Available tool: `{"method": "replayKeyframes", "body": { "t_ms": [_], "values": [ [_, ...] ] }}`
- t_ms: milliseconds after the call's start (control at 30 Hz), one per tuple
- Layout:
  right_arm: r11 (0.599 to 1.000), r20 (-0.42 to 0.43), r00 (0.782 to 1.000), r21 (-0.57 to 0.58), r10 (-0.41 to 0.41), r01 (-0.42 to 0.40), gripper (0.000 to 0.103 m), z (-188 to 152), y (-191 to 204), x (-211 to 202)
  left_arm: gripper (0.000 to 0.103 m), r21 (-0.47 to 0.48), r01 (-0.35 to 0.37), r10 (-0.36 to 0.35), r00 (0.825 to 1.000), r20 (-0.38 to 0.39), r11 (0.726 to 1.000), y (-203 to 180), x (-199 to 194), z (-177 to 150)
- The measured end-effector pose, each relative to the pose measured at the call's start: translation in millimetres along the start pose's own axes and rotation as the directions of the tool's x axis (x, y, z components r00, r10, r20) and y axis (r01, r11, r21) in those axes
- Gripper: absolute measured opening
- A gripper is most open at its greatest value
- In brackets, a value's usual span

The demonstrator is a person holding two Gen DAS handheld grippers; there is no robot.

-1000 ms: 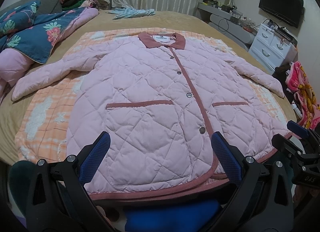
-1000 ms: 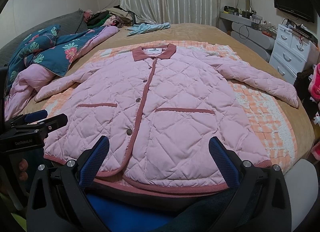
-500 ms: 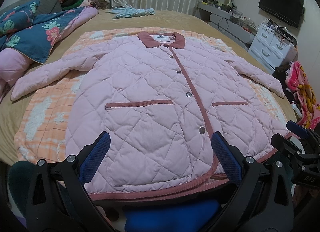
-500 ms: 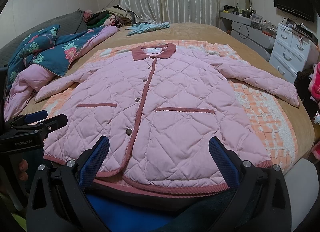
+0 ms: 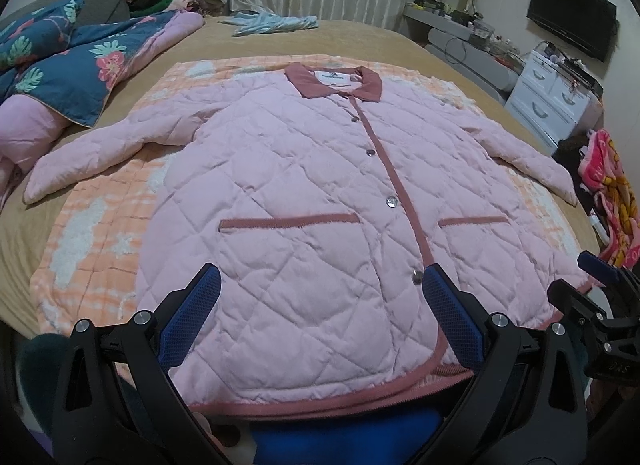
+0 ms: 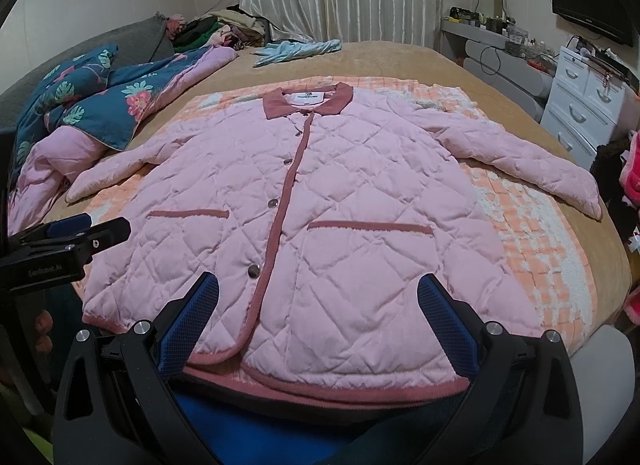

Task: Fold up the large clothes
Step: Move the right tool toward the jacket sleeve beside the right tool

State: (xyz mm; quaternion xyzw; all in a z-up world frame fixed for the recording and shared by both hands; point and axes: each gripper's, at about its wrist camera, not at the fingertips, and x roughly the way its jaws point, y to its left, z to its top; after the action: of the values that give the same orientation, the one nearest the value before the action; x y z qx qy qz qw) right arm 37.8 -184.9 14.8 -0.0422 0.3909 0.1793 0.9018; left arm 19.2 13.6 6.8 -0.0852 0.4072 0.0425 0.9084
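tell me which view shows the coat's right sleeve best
The right wrist view: the sleeve on the picture's right lies whole from shoulder to cuff, large and unobstructed. The left wrist view shows the same sleeve smaller, squeezed toward the picture's edge.

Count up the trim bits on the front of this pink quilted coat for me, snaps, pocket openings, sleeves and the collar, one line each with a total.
On the pink quilted coat:
Snaps along the placket: 4
Pocket openings: 2
Sleeves: 2
Collar: 1
Total: 9
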Motion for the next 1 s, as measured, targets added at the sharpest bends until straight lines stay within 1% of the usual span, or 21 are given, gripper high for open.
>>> {"method": "replayKeyframes", "body": {
  "t_ms": [200,400,733,1000],
  "values": [
    [1.000,0.001,1.000,-0.016,-0.016,0.016,0.099,26,-4,13,0.095,-0.015,-0.022,0.022,1.000,0.020,1.000,7,7,24],
    [0.999,0.007,0.999,-0.017,-0.036,0.036,0.099,53,-8,26,0.095,-0.013,-0.034,0.034,0.999,0.016,0.999,6,22,49],
    [0.998,0.014,0.998,0.003,-0.064,0.064,0.099,98,-22,48,0.095,-0.007,-0.036,0.036,0.999,-0.003,0.999,1,52,85],
    [0.996,0.018,0.997,0.062,-0.070,0.068,0.099,139,-42,74,0.095,-0.014,-0.015,0.014,1.000,-0.023,1.000,-3,82,120]
  ]
}}
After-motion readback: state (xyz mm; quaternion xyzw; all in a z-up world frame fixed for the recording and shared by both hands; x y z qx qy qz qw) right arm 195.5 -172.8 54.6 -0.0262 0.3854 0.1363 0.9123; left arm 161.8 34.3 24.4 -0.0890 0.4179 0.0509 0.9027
